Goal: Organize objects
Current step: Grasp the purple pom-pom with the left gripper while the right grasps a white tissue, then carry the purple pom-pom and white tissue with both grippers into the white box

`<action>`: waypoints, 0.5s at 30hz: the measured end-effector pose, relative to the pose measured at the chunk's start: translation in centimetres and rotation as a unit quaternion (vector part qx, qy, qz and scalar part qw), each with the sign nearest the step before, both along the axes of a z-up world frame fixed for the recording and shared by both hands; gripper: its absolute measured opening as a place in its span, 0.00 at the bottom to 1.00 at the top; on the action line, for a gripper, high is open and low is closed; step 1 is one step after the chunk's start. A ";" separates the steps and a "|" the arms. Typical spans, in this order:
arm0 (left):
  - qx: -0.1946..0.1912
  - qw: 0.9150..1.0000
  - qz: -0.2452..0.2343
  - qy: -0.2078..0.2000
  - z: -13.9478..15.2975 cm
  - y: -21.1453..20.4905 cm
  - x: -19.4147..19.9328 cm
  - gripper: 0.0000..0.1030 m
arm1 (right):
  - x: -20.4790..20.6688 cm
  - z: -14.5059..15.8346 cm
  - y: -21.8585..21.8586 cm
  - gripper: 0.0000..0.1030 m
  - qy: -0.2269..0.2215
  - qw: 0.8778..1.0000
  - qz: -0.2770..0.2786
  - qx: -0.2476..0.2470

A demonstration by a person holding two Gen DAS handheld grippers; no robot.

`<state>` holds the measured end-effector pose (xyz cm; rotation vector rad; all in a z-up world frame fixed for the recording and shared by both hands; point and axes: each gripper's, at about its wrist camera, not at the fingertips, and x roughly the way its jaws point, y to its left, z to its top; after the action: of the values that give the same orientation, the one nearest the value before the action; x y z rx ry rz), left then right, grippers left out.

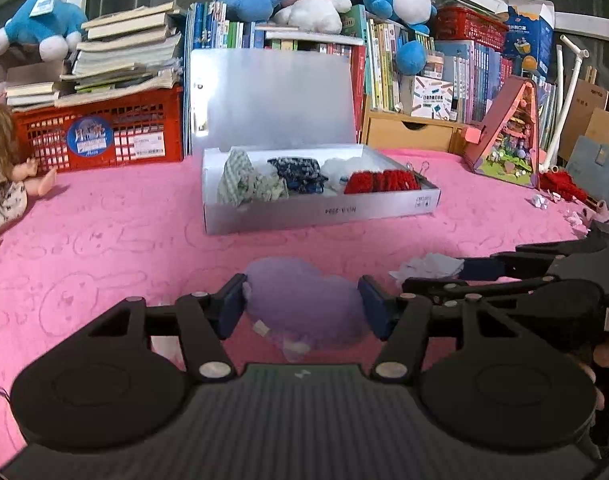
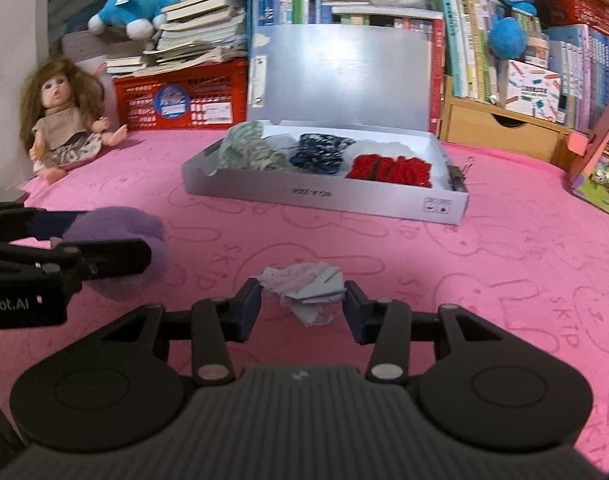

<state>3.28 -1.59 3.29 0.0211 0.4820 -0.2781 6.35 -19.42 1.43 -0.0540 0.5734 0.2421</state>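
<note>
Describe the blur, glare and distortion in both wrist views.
Left wrist view: fluffy purple scrunchie between the fingers is smeared soft; silver box lid carries hazy glare; window frames bow.
Right wrist view: pale pink-white scrunchie sharper; lid glare again; dark corner vignetting.

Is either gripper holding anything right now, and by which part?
The left gripper holds the purple fluffy item across its sides. The right gripper clamps the pale crumpled cloth by its side edges.

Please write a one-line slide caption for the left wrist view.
Left gripper holds purple fluffy item before open box.
</note>
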 end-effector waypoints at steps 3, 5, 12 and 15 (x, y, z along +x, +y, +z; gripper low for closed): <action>-0.001 1.000 0.000 -0.005 0.9 -0.2 0.9 0.64 | 0.5 0.6 -0.4 0.48 -0.004 1.000 -0.013 0.003; -0.003 1.000 0.001 -0.007 1.5 -0.4 1.6 0.64 | 0.9 1.0 -0.8 0.48 -0.007 1.000 -0.022 0.007; -0.008 1.000 0.008 -0.015 3.0 -0.8 4.4 0.64 | 2.7 2.6 -2.1 0.48 -0.017 0.998 -0.051 0.020; -0.014 1.000 0.013 -0.013 3.5 -0.8 5.7 0.64 | 3.6 3.2 -2.6 0.48 -0.021 0.998 -0.056 0.027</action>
<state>9.01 -2.42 6.79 -0.0087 0.4513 -0.2590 9.90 -22.01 4.67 0.0251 0.5257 0.1460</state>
